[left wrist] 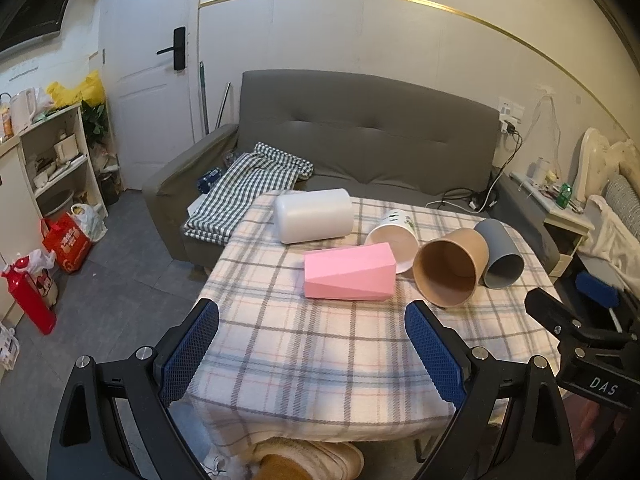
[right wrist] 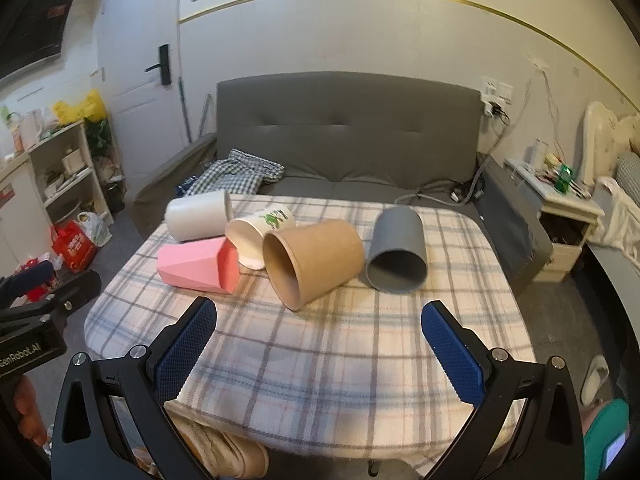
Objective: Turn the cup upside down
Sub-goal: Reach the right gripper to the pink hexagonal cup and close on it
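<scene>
Several cups lie on their sides on a plaid-covered table (left wrist: 304, 344) (right wrist: 332, 360): a white cup (left wrist: 314, 216) (right wrist: 198, 220), a pink faceted cup (left wrist: 348, 272) (right wrist: 196, 266), a white printed paper cup (left wrist: 394, 242) (right wrist: 258, 236), a brown paper cup (left wrist: 450, 268) (right wrist: 316, 260) and a grey cup (left wrist: 500, 254) (right wrist: 398, 250). My left gripper (left wrist: 312, 320) is open and empty, near the table's front edge. My right gripper (right wrist: 320, 320) is open and empty, in front of the brown and grey cups.
A grey sofa (left wrist: 360, 136) with a checked cloth (left wrist: 248, 184) stands behind the table. A shelf (left wrist: 60, 160) and red bags (left wrist: 66, 244) are at the left. A nightstand (right wrist: 568, 208) is at the right. A slipper (left wrist: 304, 460) lies under the table's front edge.
</scene>
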A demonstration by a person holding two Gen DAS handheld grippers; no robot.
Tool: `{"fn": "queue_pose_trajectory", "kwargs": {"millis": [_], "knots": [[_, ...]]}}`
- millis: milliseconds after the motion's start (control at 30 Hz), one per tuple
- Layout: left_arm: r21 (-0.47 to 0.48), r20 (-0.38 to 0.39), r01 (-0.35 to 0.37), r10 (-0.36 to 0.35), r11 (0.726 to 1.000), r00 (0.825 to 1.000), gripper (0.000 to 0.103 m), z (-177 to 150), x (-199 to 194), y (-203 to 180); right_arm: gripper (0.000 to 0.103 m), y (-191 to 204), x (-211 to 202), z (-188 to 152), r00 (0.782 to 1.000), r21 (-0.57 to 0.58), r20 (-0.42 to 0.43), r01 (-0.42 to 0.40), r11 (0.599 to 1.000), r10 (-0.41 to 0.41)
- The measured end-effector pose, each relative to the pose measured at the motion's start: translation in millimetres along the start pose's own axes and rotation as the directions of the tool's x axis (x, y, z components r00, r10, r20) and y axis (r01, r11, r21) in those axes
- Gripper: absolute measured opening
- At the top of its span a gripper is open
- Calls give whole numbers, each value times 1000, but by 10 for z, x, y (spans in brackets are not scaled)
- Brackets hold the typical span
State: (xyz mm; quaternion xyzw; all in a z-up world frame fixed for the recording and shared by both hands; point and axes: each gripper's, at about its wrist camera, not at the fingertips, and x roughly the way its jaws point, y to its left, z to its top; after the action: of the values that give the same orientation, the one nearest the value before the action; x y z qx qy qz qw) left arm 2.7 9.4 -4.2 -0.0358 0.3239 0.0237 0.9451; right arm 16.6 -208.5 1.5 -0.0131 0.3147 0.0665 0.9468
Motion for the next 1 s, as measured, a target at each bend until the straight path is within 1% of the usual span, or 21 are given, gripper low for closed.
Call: {"fn": "queue_pose_trajectory", "kwargs": {"millis": [33,100,167,200,233,300,333,400,467,567,600,667,733,800,900,933,967,1000], "knots": [[0,-1,-3,3,1000,1000,97,11,-1,4,103,30,20,50,1000,-27,-7,-20,999,20],[3,-4,-32,32,999,999,97,46,12,63,103,109,67,154,998,-96,-21,-62,993,60],[-10,-28,-69,69,998,997,97,80,65,168,103,215,149,273,994,-180,-49,-105,978,98],[-37,-45,-93,92,995,995,97,85,96,249,103,281,215,345,990,-228,-72,-132,965,118],[-55,-52,-101,98,993,994,97,85,117,282,103,344,286,405,986,-271,-98,-156,950,134],[-118,-88,-114,104,986,991,97,67,184,413,103,514,439,502,974,-366,-156,-214,906,166],[-151,-119,-128,111,980,987,97,56,245,503,103,612,517,533,968,-423,-182,-233,875,170],[-175,-148,-162,137,971,979,97,33,305,588,103,821,651,555,961,-543,-217,-264,797,171],[-197,-178,-210,176,958,968,97,16,380,692,103,1031,834,565,943,-626,-282,-321,710,177],[-218,-204,-252,208,943,957,97,0,444,799,103,1295,1116,541,921,-699,-361,-370,612,144],[-222,-212,-258,212,940,954,97,6,466,812,103,1348,1200,532,918,-715,-375,-376,590,130],[-228,-228,-267,215,936,950,97,5,522,840,102,1466,1397,495,900,-735,-422,-408,542,106],[-229,-232,-266,213,936,949,97,7,545,841,101,1534,1567,469,889,-747,-451,-425,512,80],[-222,-235,-260,207,940,950,97,10,564,826,100,1601,1693,409,884,-763,-464,-429,484,52],[-202,-235,-254,205,946,950,97,15,590,790,100,1648,1880,334,875,-770,-483,-435,467,18],[-192,-236,-256,208,948,949,97,12,595,781,95,1653,1929,322,874,-771,-486,-434,465,10],[-190,-238,-255,207,948,949,97,8,609,778,87,1659,1977,309,871,-771,-492,-437,464,3],[-190,-241,-255,206,948,948,97,1,621,779,85,1663,2018,303,866,-769,-500,-442,462,-4]]}}
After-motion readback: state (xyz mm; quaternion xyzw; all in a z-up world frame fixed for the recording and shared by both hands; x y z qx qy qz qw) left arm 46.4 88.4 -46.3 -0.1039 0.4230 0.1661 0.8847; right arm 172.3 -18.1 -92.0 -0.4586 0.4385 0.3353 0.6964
